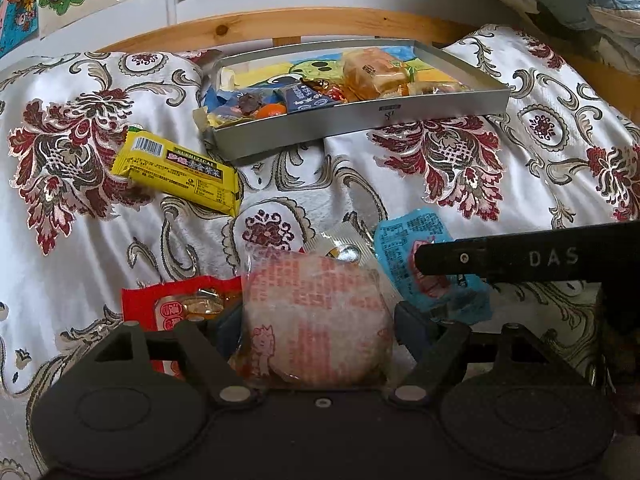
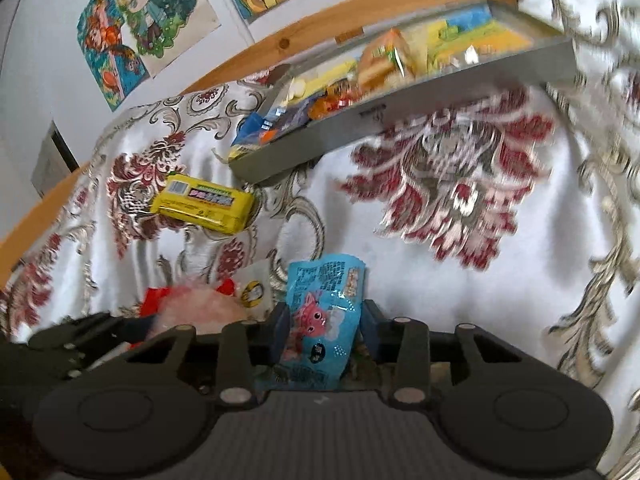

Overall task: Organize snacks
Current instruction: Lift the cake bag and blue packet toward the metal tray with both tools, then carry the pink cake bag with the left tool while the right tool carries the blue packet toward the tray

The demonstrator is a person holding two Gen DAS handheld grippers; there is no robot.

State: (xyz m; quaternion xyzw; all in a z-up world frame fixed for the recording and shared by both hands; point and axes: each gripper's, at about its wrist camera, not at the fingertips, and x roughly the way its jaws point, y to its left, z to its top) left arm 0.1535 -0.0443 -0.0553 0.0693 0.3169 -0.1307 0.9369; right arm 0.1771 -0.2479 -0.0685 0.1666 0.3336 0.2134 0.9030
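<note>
On a floral bedspread (image 1: 400, 184), the left gripper (image 1: 316, 328) grasps a round pink-printed cake packet (image 1: 316, 320); the right gripper (image 2: 325, 324) grasps a blue fish-print packet (image 2: 320, 312). Beyond them, the grey snack tray (image 1: 360, 120) blurs in the right view.

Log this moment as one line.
left tongs: shut on round cake packet | right tongs: shut on blue packet | tin: part-filled

L tongs (image 1: 316, 320): low over the bed, fingers (image 1: 416, 330) pointing far, spread wide w/ a round pack filling the gap, touching both. R tongs (image 2: 325, 330): also low, narrower gap, clamped on a blue packet. R tongs' finger crosses L view's right side.
</note>
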